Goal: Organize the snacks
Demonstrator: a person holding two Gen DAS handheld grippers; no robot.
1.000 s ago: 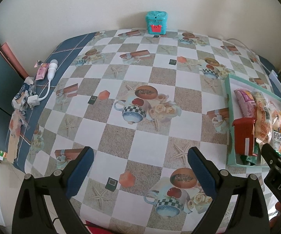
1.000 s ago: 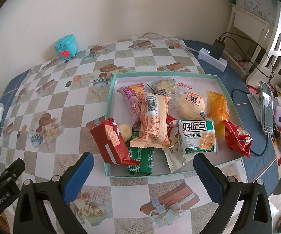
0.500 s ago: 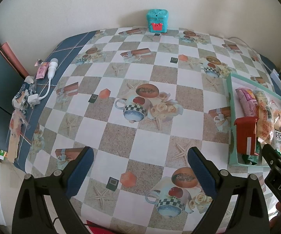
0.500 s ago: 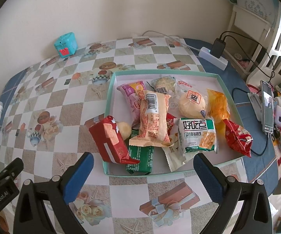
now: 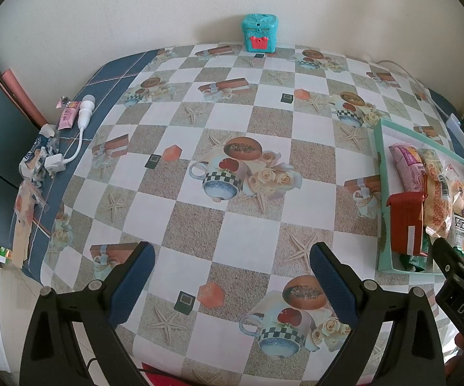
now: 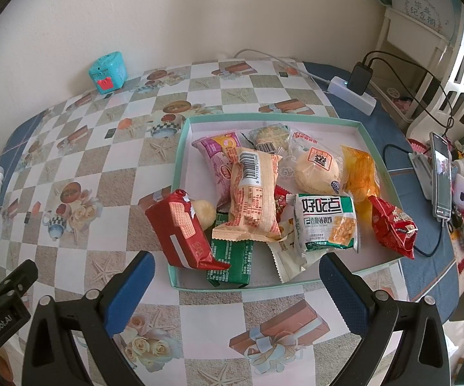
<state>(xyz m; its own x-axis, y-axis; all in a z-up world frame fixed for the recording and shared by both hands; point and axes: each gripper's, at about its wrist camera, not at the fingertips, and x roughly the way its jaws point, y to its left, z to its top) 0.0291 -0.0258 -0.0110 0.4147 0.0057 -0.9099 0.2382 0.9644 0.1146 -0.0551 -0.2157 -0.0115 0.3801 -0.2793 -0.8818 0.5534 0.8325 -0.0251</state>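
Change since earlier frames: both views drift slightly; the teal toy box sits a little higher in the left view and the tray a little lower in the right view. No snack has shifted.
Left claw (image 5: 230, 259): spread wide, pinching nothing, held over bare checkered tabletop (image 5: 199, 218).
Right claw (image 6: 236, 271): spread wide, pinching nothing, held just before the tray's near rim.
Tray (image 6: 264, 117): teal, shallow, on the right part of the tabletop.
Snacks: heaped loosely inside the tray, overlapping, no order evident.
Red wafer pack (image 6: 183, 230): leaning over the tray's near-left rim, partly outside.
Green pack (image 6: 230, 263): flat at the near edge, under the red pack and the peach pack (image 6: 252, 202).
White-green pack (image 6: 325, 225): lying on a white wrapper.
Small red bag (image 6: 392, 225): at the right rim, hanging toward the edge.
Stage: the heap fits either sorting in hand or packs just gathered; cannot tell which.
Risk 1: red wafer pack may tip onto the tabletop if the rim or a neighbour is nudged.
Risk 2: slick film wrappers may slide out of a pinch.
Risk 3: pulling a buried pack may drag those lying on it.
Risk 4: soft bun pack (image 6: 317, 173) may crush under a hard squeeze.
Risk 5: light tray may skid if pushed.
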